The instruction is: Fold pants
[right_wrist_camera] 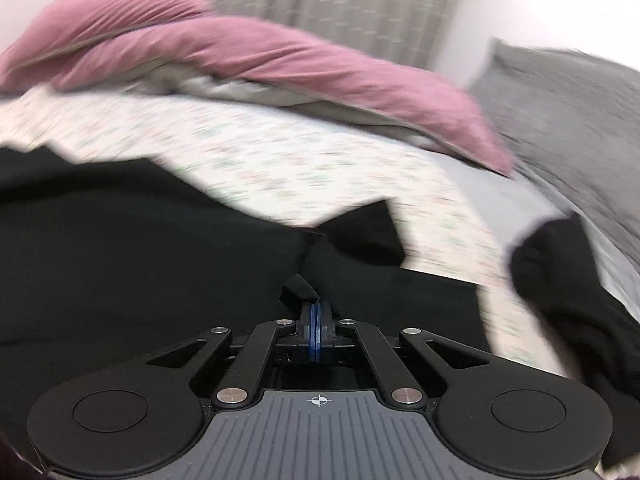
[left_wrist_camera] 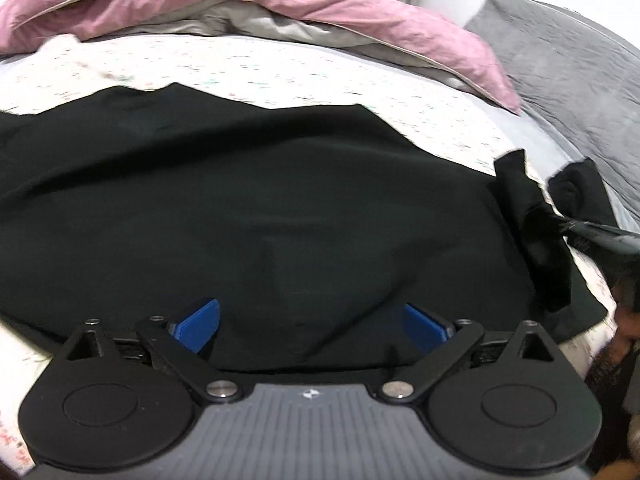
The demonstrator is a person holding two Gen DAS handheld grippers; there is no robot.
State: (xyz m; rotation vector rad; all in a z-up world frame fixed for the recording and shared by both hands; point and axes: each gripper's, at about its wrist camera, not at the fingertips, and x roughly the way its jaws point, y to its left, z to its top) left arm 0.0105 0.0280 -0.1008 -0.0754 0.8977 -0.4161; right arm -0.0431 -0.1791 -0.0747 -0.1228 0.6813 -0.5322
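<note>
Black pants [left_wrist_camera: 248, 208] lie spread on a bed's patterned white sheet [left_wrist_camera: 280, 72]. My left gripper [left_wrist_camera: 312, 320] is open, its blue pads [left_wrist_camera: 200, 326] wide apart, with black cloth draped over the space between them. My right gripper [right_wrist_camera: 315, 316] is shut on a pinch of the black pants [right_wrist_camera: 160, 260], its blue pads pressed together. In the left wrist view the right gripper [left_wrist_camera: 568, 226] shows at the right edge, holding a bunched fold of the pants. The right wrist view is blurred by motion.
A pink duvet [left_wrist_camera: 248, 0] with a grey underside is heaped at the far side of the bed. A grey quilted pillow [left_wrist_camera: 560, 52] lies at the right. A separate black cloth piece [right_wrist_camera: 560, 280] lies at the right near the sheet's edge.
</note>
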